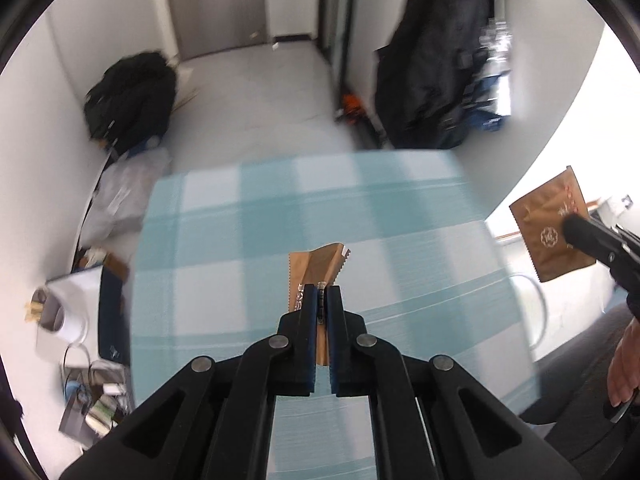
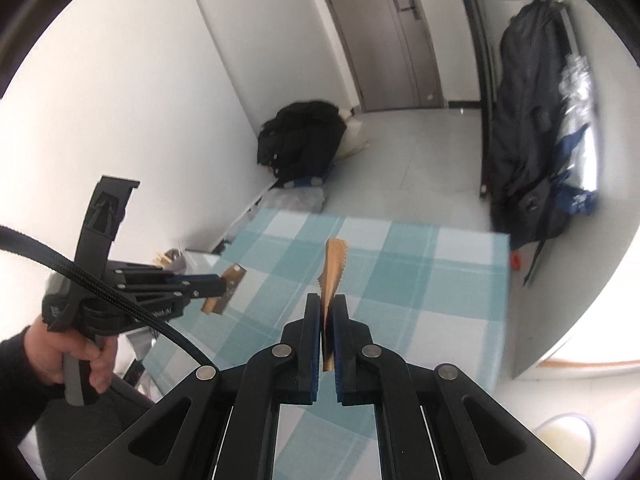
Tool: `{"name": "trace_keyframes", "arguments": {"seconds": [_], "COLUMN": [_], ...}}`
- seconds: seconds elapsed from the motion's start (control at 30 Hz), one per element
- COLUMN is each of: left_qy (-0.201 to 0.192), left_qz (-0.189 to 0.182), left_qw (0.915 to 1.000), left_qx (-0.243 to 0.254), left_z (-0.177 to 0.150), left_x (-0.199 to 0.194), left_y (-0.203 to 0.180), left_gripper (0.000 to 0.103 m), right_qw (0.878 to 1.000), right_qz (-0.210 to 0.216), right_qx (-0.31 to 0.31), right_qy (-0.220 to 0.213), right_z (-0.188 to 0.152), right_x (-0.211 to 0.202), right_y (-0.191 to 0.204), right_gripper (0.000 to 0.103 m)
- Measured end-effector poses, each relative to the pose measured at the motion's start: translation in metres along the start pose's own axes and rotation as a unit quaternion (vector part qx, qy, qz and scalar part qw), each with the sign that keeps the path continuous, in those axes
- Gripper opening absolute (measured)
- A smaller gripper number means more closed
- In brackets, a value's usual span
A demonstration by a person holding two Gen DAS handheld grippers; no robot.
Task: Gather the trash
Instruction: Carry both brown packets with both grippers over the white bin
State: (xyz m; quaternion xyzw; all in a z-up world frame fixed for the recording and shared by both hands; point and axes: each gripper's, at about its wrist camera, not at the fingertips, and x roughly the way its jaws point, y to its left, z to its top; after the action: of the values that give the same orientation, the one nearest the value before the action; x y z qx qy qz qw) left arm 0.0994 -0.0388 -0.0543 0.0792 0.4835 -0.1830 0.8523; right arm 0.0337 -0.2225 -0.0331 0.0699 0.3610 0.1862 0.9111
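Note:
My left gripper point(image 1: 322, 289) is shut on a torn brown wrapper point(image 1: 318, 266) and holds it above the blue checked tablecloth point(image 1: 248, 248). It also shows in the right wrist view point(image 2: 221, 286) at the left, with its wrapper point(image 2: 228, 278). My right gripper point(image 2: 327, 300) is shut on a second brown wrapper point(image 2: 334, 264), held edge-on above the cloth point(image 2: 400, 280). In the left wrist view the right gripper point(image 1: 576, 228) shows at the far right with that brown packet point(image 1: 550, 232) hanging flat.
A black bag point(image 1: 132, 100) lies on the floor by the left wall. A dark coat point(image 1: 436, 60) hangs at the right. Clutter, a white cup point(image 1: 60, 312) and cables sit left of the table. A grey door point(image 2: 384, 32) is at the back.

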Motion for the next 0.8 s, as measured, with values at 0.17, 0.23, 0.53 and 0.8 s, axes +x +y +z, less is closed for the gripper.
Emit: {"name": "trace_keyframes", "arguments": {"seconds": [0.17,0.23,0.53,0.8], "left_qy": [-0.032,-0.043,-0.055,-0.008], "left_qz": [-0.054,-0.079,-0.170,-0.226], "left_qw": [0.9975,0.9950,0.9780,0.9647], "left_qx": [0.033,0.045,0.108,0.135], "left_z": [0.019,0.026,0.056,0.066], "left_x": [-0.020,-0.026,-0.027,0.018], "left_y": [-0.055,-0.078,-0.185,-0.254], "left_gripper": [0.001,0.001,0.001,0.001], "right_qw": [0.998,0.997,0.982,0.966], "right_qz": [-0.012,-0.027,-0.114,-0.166], "right_qx": [0.026,0.036,0.080,0.159], "right_qy": [-0.047,-0.068,-0.128,-0.121], "right_z": [0.013,0.018,0.017,-0.029], "right_x": [-0.074,-0.109,-0.213,-0.237], "right_y": [-0.028,-0.042,-0.111,-0.187], "right_gripper": [0.005,0.005,0.005,0.005]}}
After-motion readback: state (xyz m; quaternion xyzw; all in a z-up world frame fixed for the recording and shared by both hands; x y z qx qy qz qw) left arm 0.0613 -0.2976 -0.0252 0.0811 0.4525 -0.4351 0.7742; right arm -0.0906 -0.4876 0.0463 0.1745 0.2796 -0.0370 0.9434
